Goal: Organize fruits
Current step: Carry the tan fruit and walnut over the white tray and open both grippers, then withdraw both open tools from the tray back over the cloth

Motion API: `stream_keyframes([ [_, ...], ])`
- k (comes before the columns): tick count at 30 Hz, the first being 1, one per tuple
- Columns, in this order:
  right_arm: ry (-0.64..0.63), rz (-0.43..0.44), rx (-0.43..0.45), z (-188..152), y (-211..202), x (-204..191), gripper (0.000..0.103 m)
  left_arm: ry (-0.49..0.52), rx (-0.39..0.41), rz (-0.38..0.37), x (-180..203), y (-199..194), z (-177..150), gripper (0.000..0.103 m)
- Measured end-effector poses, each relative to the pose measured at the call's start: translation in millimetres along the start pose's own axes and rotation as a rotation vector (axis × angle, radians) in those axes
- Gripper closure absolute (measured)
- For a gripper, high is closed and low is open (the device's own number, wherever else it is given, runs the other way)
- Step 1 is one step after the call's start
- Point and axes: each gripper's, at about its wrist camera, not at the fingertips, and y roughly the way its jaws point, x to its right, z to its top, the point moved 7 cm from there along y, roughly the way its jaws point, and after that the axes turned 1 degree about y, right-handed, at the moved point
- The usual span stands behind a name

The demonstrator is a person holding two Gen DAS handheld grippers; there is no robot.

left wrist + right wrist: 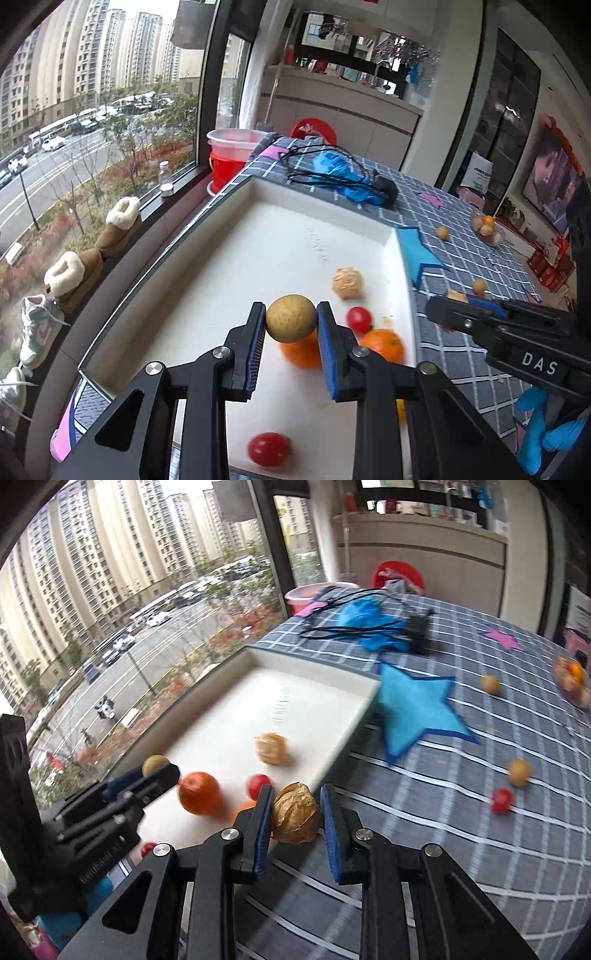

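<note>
Fruit sits pinched in both tools: the left tool [291, 325] is clamped on a round tan longan [291, 318] above the white tray [229, 280], while the right tool [296, 812] grips a papery husked physalis [295, 812] over the tray's near edge. Inside the tray lie two oranges [382, 344], two cherry tomatoes [359, 319] and another husked physalis [347, 282]. On the checked surface [443, 812] beside the tray rest a blue felt star [413, 705], two loose longans [519, 771], one cherry tomato [501, 800] and, farther back, a blue glove [343, 173] tangled with a black cable [325, 177].
</note>
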Motion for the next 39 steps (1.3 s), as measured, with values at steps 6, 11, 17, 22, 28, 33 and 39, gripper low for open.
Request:
stream_keyframes([
  [6, -0.028, 0.019, -0.036, 6, 24, -19, 0.076, -0.018, -0.017, 0.005, -13, 9, -4, 0.072],
  [11, -0.055, 0.013, -0.073, 2, 36, -22, 0.075, -0.019, -0.006, 0.023, -18, 10, -5, 0.067],
  [17, -0.026, -0.004, -0.069, 4, 33, -8, 0.048, -0.032, 0.006, 0.047, -25, 9, -5, 0.031],
  [22, 0.004, 0.007, -0.044, 6, 22, 2, 0.038, -0.026, -0.003, 0.055, -22, 9, -4, 0.026],
  [28, 0.096, 0.028, -0.012, 11, 3, 35, 0.0, -0.002, -0.015, 0.047, -9, 2, 0, 0.022],
  [33, 0.154, 0.001, 0.007, 9, -13, 67, 0.0, 0.073, -0.02, 0.021, 23, -7, 5, 0.022],
  [39, 0.25, -0.053, 0.018, -8, -39, 124, 0.0, 0.16, -0.045, -0.06, 76, -19, 13, 0.022],
])
